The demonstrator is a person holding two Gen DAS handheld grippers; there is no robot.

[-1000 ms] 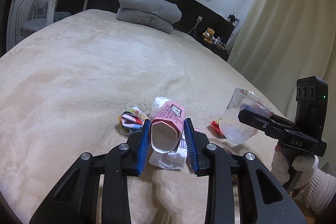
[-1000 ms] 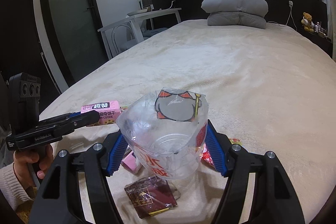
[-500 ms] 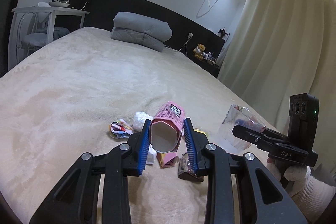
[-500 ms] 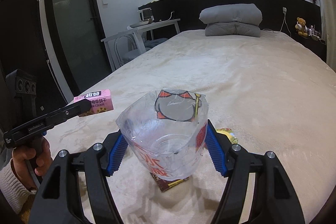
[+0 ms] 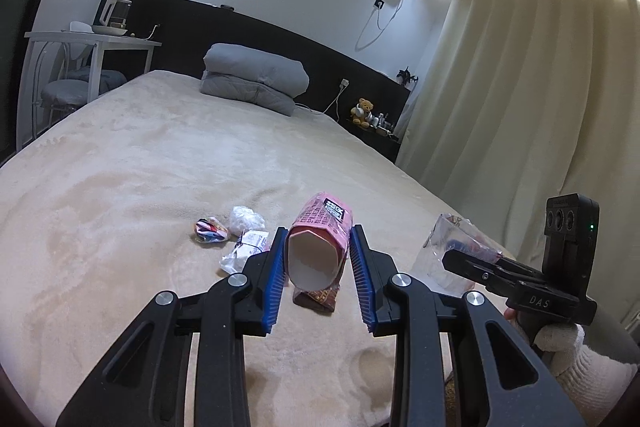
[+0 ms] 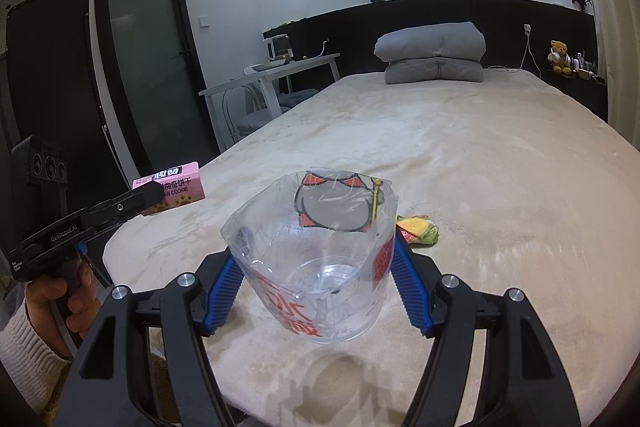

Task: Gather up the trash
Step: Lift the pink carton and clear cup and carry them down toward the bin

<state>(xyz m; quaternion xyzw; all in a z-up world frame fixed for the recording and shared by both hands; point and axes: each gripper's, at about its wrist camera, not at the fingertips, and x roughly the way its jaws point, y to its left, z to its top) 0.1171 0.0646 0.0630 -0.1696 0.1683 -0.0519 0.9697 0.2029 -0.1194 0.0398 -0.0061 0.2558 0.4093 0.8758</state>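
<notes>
My left gripper [image 5: 318, 259] is shut on a pink cookie box [image 5: 318, 243] and holds it above the beige bed [image 5: 160, 163]. The box also shows in the right wrist view [image 6: 172, 187]. My right gripper [image 6: 316, 279] is shut on a clear plastic cup [image 6: 316, 259] with a cartoon print, held above the bed; it shows at the right of the left wrist view [image 5: 448, 251]. On the bed lie a brown wrapper [image 5: 316, 297], a white packet [image 5: 244, 251], a crumpled white plastic ball [image 5: 246, 219], a colourful wrapper [image 5: 210, 230] and a yellow-green wrapper [image 6: 418, 229].
A folded grey duvet [image 5: 254, 83] lies at the head of the bed. A white side table [image 5: 92, 45] with a kettle and a chair stand at the left. Curtains [image 5: 520, 87] hang at the right. A dark door [image 6: 148, 67] is beyond the bed's left side.
Both grippers have risen and drawn back from the trash pile with the box and the cup. The pile now looks smaller and farther off.
</notes>
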